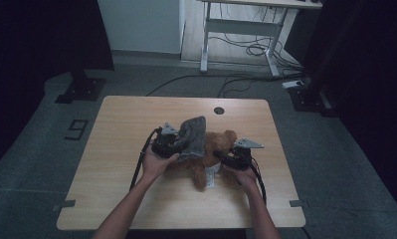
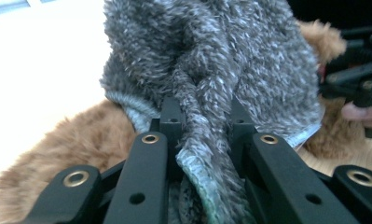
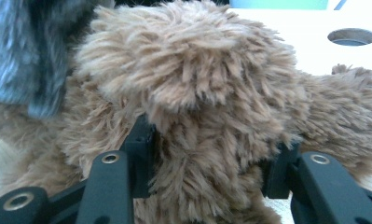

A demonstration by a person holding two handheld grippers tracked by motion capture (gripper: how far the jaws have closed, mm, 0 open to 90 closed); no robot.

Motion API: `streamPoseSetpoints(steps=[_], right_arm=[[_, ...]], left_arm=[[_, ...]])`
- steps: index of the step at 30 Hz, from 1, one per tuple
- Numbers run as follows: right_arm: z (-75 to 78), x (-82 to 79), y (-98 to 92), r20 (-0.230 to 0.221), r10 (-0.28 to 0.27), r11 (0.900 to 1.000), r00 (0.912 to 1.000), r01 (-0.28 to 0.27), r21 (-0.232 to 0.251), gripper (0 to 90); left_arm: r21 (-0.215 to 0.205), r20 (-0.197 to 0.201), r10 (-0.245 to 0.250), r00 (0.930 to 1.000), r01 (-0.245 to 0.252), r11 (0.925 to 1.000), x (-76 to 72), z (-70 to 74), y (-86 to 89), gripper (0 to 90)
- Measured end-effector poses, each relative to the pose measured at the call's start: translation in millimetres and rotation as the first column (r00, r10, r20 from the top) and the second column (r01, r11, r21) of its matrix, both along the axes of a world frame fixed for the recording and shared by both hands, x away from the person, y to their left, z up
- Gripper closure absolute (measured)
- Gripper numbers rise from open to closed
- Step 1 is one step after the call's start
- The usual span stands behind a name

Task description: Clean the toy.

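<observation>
Brown plush: a teddy bear [image 1: 213, 158] lies near the middle of the wooden table [image 1: 126, 124], somewhat toward the near edge, with a white tag [image 1: 211, 175] at its lower body. A grey fuzzy knit hat [image 1: 192, 137] sits over the bear's left part, its top pointing toward the far edge.

The left gripper [image 1: 167, 142], held in the person's left hand [image 1: 157, 162], is at the hat's left side. In the left gripper view its jaws are clamped on a fold of the hat [image 2: 207, 93], with the hat's ribbed hem [image 2: 200, 179] pinched between them and brown fur [image 2: 81, 144] below.

The right gripper [image 1: 234, 158], held in the right hand [image 1: 246, 175], is at the bear's right side. In the right gripper view its jaws stand apart around a thick part of the bear [image 3: 197, 116], fur pressed against both. A round hole [image 1: 219, 110] is in the table near the far edge.
</observation>
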State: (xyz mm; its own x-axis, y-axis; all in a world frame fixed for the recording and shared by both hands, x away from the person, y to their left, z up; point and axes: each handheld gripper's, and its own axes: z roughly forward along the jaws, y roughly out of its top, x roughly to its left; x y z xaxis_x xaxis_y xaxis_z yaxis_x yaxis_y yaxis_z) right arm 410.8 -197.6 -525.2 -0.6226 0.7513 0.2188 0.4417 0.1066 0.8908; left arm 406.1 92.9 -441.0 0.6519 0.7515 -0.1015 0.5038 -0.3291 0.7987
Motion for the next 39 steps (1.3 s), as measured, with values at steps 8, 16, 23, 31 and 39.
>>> streamPoseSetpoints(steps=[8,16,23,31,39], right_arm=[[-2.4,-12.9,-4.3,0.014,0.032,0.999,0.9994,-0.032,-0.018,48.8],[-4.4,-30.0,-2.5,0.012,0.088,0.994,0.9961,-0.087,-0.062,50.7],[-8.9,-44.5,-1.9,0.014,0.133,0.989,0.9911,-0.131,-0.072,52.1],[-13.8,-50.9,-3.9,0.027,0.129,0.991,0.9913,-0.127,-0.044,52.6],[-14.8,-50.3,-4.8,0.028,0.125,0.992,0.9918,-0.124,-0.036,52.8]], left_arm=[[-0.012,-0.046,0.066,0.9968,-0.067,0.9977,14.0,-9.2,17.3,73.8],[0.003,-0.011,0.03,0.9995,-0.03,0.9995,-13.6,-22.7,25.4,74.3],[0.0,0.021,0.022,0.9995,-0.022,0.9998,-38.0,-26.9,37.8,74.5],[0.071,-0.031,0.12,0.9924,-0.117,0.9906,-39.2,-29.0,75.4,74.7],[0.028,-0.07,0.142,0.9874,-0.14,0.9897,-42.3,-37.1,92.5,74.7]])
